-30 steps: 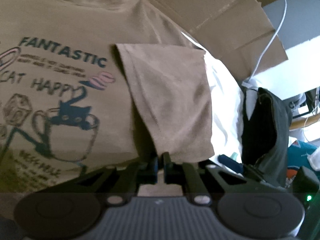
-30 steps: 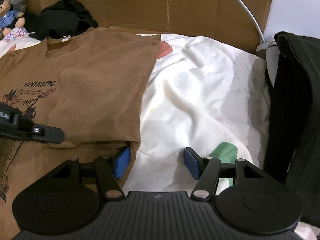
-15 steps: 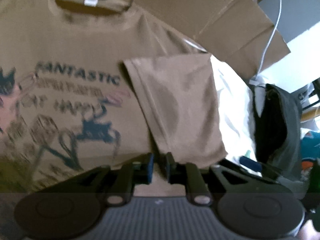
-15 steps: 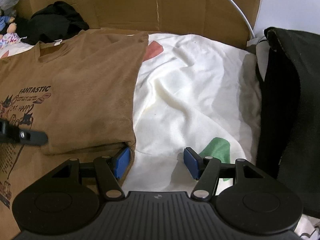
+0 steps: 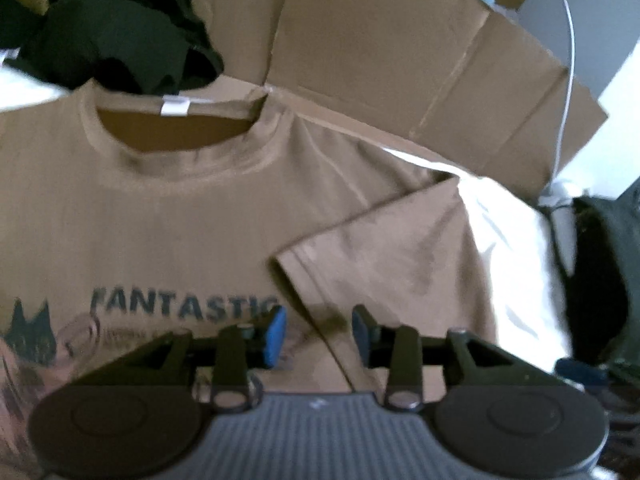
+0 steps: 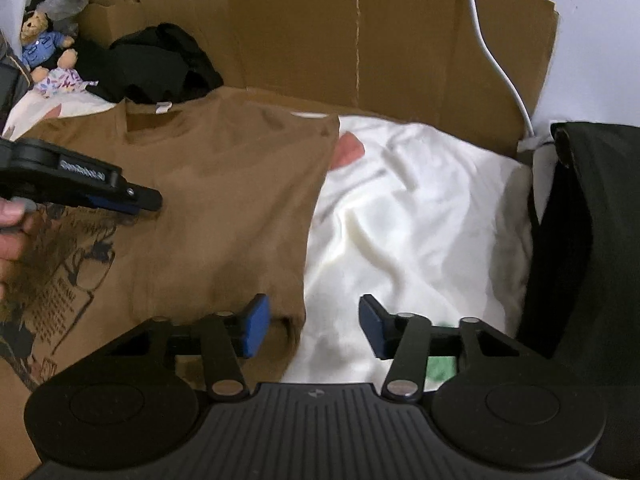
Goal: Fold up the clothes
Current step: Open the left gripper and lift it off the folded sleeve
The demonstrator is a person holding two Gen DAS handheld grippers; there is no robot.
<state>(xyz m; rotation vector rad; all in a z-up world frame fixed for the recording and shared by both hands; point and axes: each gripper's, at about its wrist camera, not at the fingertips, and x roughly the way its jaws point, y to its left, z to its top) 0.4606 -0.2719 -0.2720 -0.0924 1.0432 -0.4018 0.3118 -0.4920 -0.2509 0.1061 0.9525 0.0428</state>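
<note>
Left wrist view reads "FANTASTIC" on my brown T-shirt (image 5: 168, 216), spread flat on the white sheet (image 6: 420, 216), white neck tag far. A second ago my left gripper (image 5: 319, 334) pinched the folded sleeve (image 5: 392, 256); now its jaws are opening, sleeve lying released. My right gripper (image 6: 314, 326) is closing over the shirt's right edge, gripping nothing.

A brown T-shirt (image 5: 168, 216) is spread flat, front up, collar at the far end. "FANTASTIC" and cartoon cat drawings are printed in dark ink. One sleeve (image 5: 392, 256) is folded inward over the chest.
</note>
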